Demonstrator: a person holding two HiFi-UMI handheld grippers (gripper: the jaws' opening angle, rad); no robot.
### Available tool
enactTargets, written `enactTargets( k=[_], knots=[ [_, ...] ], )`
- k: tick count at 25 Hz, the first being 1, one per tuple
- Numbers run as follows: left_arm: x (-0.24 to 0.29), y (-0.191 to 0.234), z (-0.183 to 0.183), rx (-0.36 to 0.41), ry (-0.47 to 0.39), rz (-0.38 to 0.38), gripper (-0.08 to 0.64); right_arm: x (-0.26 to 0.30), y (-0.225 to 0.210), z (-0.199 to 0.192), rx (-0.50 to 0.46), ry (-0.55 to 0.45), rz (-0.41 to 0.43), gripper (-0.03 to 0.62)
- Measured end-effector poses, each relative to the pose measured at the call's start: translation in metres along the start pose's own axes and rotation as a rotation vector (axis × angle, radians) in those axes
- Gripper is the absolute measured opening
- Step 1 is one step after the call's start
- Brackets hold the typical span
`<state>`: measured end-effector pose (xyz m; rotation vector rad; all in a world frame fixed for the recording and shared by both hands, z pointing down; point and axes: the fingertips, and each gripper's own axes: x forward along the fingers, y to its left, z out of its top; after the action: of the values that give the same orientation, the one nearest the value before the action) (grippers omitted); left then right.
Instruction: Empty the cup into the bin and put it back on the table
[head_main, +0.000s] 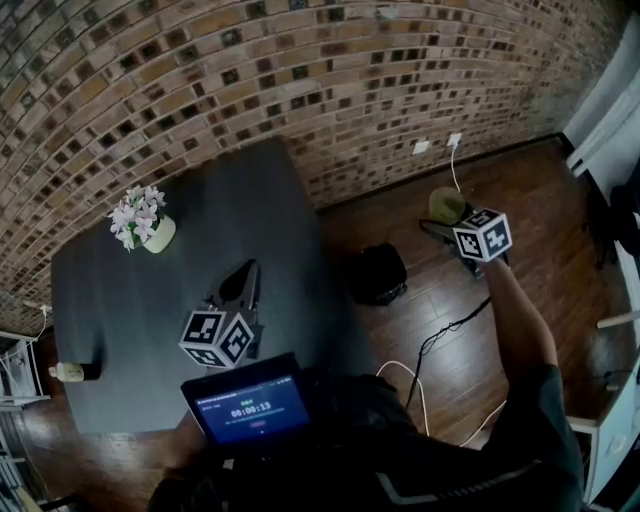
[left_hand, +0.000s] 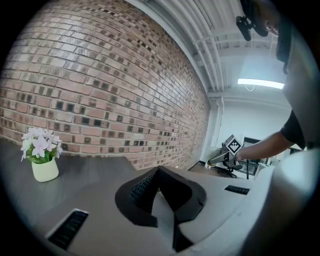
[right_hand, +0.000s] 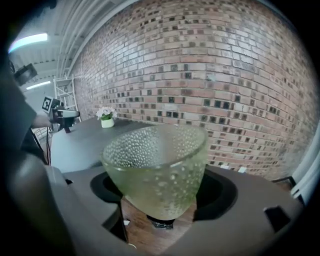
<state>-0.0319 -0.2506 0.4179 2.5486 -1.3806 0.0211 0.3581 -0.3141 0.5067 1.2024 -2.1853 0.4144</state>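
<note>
Dark grey table (head_main: 150, 300) sits w/ its far edge against a brick wall (head_main: 300, 80). The rest of the room is dark wood floor (head_main: 520, 200) on the right side, w/ white furniture (head_main: 610, 110) at the far right edge of the head view. On the table there's a small pale pot of white-pink flowers (head_main: 143, 222) near the far left corner, plus a small bottle-like item (head_main: 70, 372) at the left edge, too small to tell more. Right gripper (head_main: 445, 225) is out over the floor, well clear of the table, jaws spread wide and clamped on the sides of the cup (right_hand: 157, 167). Cup is pale green bumpy glass, rim tipped a bit toward the camera in the right gripper view, floorboards showing below its base; can't tell if anything's inside. Black bin (head_main: 378, 272) stands on the floor just off the table's right edge, between table and cup. The cup is near the bin but not above it, and closer to the wall. Left gripper (left_hand: 159, 175) hovers above the middle of the table, approx level, jaws pressed together w/ nothing between them. A white cable (head_main: 415, 385) loops across the floor, and another runs up to sockets (head_main: 438, 144) low on the brick. A screen w/ a timer (head_main: 250, 405) sits at the person's chest. Ceiling is white w/ pipes and a strip light (left_hand: 260, 82)
</note>
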Motion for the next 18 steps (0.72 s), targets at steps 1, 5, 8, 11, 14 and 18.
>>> enactTargets(
  k=[1,5,8,11,14,18],
  knots=[
    [0.001,0.001,-0.001,-0.001,0.004,0.006,-0.009,0.003,-0.007,-0.006,-0.009,0.03,-0.015,0.391],
    [0.0,0.013,-0.003,-0.001,0.009,0.041,-0.009,0.011,-0.035,-0.023,-0.018,0.12,-0.072,0.391],
    [-0.001,0.021,-0.005,-0.007,0.01,0.073,-0.009,0.015,-0.05,-0.036,-0.044,0.202,-0.112,0.391],
    [-0.003,0.025,-0.007,-0.012,0.015,0.084,-0.009,0.018,-0.059,-0.048,-0.118,0.291,-0.128,0.391],
    [-0.007,0.025,-0.006,-0.018,0.005,0.072,-0.009,0.018,-0.065,-0.058,-0.179,0.369,-0.157,0.391],
    [-0.011,0.026,-0.004,-0.009,-0.006,0.08,-0.009,0.018,-0.072,-0.068,-0.257,0.46,-0.182,0.391]
  ],
)
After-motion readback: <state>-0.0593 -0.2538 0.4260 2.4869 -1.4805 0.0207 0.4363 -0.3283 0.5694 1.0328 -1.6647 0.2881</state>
